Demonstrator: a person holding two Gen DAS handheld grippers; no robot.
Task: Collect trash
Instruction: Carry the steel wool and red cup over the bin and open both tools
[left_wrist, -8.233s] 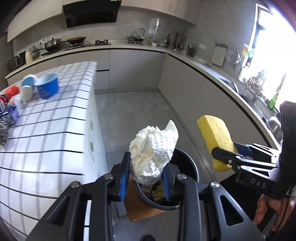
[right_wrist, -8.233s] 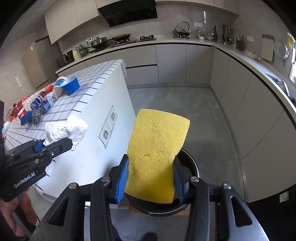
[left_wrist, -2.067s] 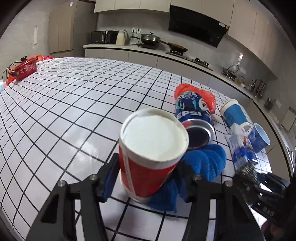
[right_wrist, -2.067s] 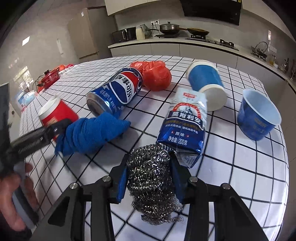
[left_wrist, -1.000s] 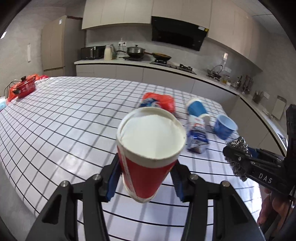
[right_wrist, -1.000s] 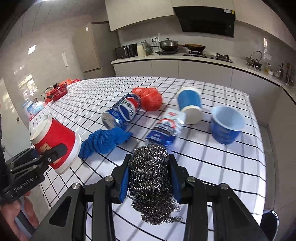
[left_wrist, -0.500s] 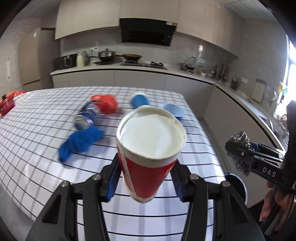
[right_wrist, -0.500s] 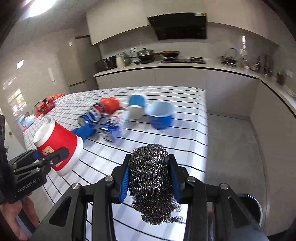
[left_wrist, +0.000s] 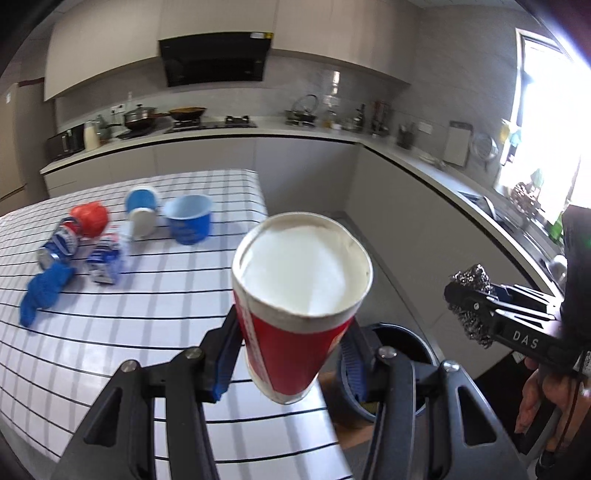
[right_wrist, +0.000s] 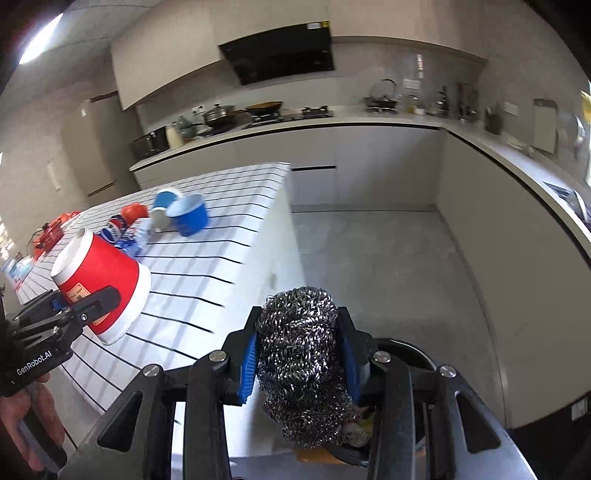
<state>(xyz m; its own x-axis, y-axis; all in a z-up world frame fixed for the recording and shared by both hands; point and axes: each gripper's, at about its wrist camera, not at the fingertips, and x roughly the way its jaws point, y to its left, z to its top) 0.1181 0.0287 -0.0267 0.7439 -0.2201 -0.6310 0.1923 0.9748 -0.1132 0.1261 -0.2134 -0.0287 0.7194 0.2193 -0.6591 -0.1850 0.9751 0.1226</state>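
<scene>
The left hand-held gripper (left_wrist: 291, 354) is pinching a red paper cup (left_wrist: 295, 295) between its blue pads, the cup's white bottom facing the camera and its body tilting over the edge of the table (left_wrist: 147, 295). The right hand-held gripper (right_wrist: 299, 358) is clamping a steel wool scourer (right_wrist: 303, 354), a tangled ball of shiny metal coils, directly above a round black trash bin (right_wrist: 410, 350) standing on the floor. A bare hand (right_wrist: 26, 417) is gripping the left tool's handle low at the frame's edge. Farther off, on the white tiled table with dark grid lines, a blue cloth (left_wrist: 40, 291), a foil packet (left_wrist: 105, 264), a Pepsi can (left_wrist: 61, 242), a red crumpled bag (left_wrist: 90, 218), a lying blue cup (left_wrist: 142, 210) and a blue tub (left_wrist: 188, 218) are resting together.
</scene>
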